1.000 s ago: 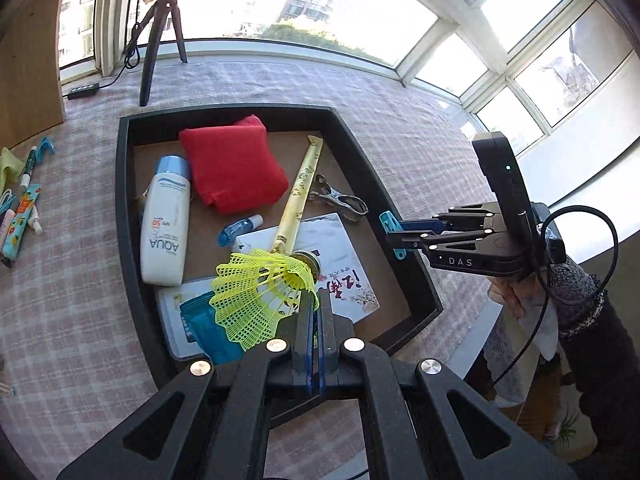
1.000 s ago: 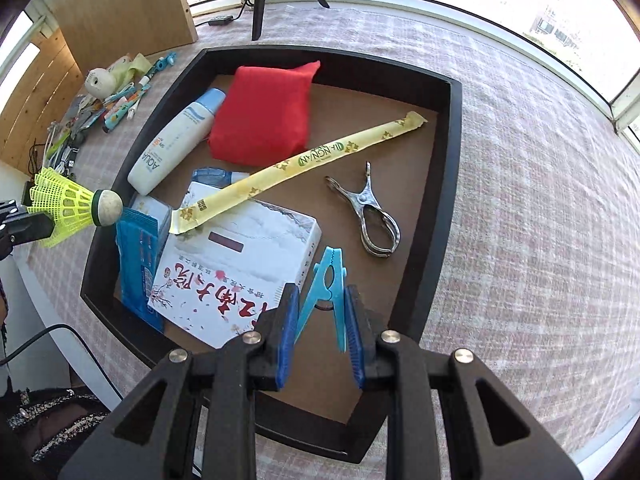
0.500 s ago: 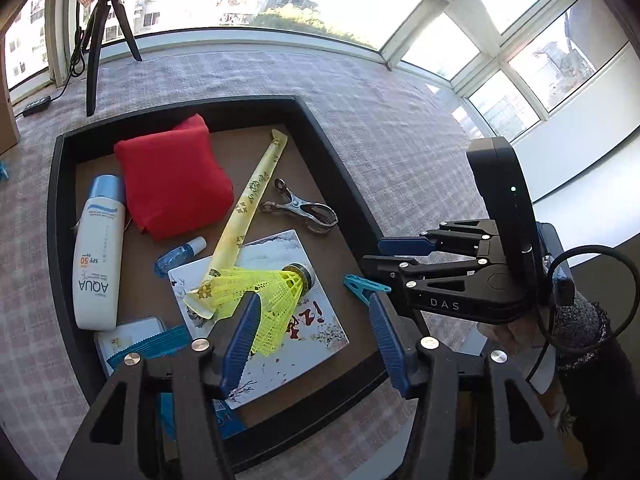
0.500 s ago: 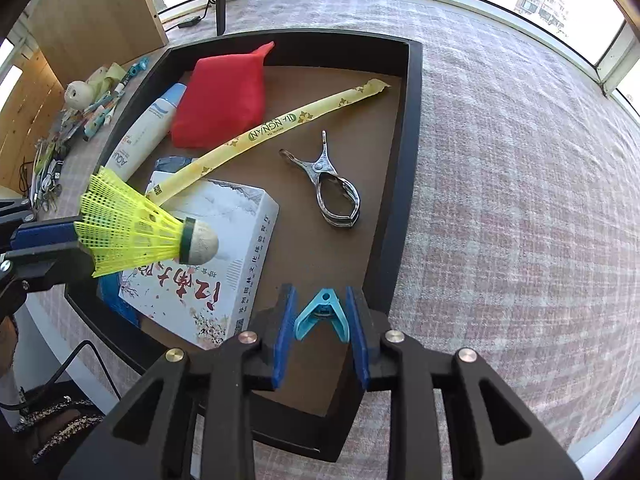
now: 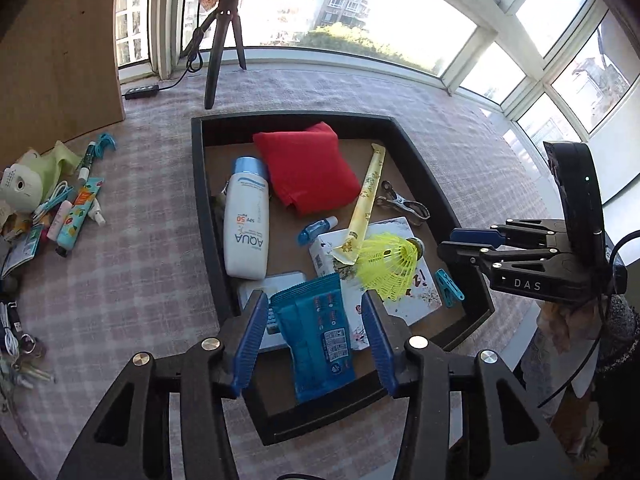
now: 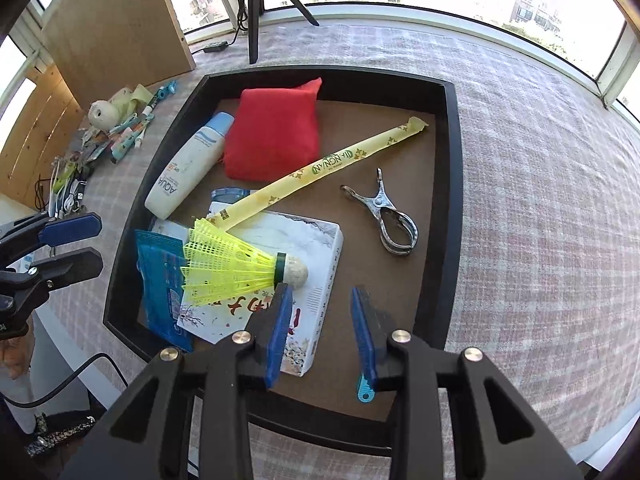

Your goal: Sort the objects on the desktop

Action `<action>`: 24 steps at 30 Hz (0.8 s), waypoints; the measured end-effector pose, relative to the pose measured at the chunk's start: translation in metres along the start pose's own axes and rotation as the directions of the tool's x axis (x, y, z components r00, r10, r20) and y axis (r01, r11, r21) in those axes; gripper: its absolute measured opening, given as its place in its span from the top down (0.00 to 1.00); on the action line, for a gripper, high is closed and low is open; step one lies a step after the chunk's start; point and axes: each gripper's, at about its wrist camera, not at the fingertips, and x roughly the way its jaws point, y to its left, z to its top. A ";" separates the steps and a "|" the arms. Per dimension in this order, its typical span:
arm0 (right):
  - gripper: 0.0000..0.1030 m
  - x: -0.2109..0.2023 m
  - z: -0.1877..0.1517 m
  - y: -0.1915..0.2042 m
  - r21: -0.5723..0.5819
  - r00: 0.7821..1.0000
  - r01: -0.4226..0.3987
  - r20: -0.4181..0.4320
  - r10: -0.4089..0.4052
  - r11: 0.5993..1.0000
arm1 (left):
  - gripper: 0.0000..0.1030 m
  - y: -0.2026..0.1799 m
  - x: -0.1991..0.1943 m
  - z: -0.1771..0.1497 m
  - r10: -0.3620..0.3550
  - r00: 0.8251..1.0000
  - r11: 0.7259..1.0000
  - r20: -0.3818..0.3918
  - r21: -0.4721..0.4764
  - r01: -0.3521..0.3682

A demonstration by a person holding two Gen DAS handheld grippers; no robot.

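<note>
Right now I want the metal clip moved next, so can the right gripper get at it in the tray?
Probably yes. The right gripper hangs open and empty over the tray, and the metal clip lies alone on bare tray floor just beyond, nothing over it.

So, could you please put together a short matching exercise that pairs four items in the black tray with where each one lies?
Things:
1. yellow plastic shuttlecock
2. silver metal clip
3. white sunscreen bottle
4. small blue plastic clothespin

Places:
A. bare tray floor, right of the long yellow packet
B. on the white printed box
C. left of the red cloth pouch
D. near corner, beside the box

Pairs: 1-B, 2-A, 3-C, 4-D
</note>
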 end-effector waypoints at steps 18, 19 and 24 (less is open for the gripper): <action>0.71 0.049 0.045 0.265 -0.168 0.986 -0.168 -0.032 0.165 0.971 | 0.54 0.280 -0.106 -0.114 0.266 0.963 0.950 -0.035 -0.158 -0.268; 0.71 0.053 0.049 0.279 -0.182 0.984 -0.178 -0.039 0.174 0.967 | 0.54 0.293 -0.108 -0.120 0.273 0.961 0.947 -0.044 -0.162 -0.277; 0.71 0.073 0.068 0.350 -0.225 0.973 -0.231 -0.077 0.219 0.946 | 0.53 0.336 -0.111 -0.137 0.303 0.950 0.941 -0.073 -0.134 -0.311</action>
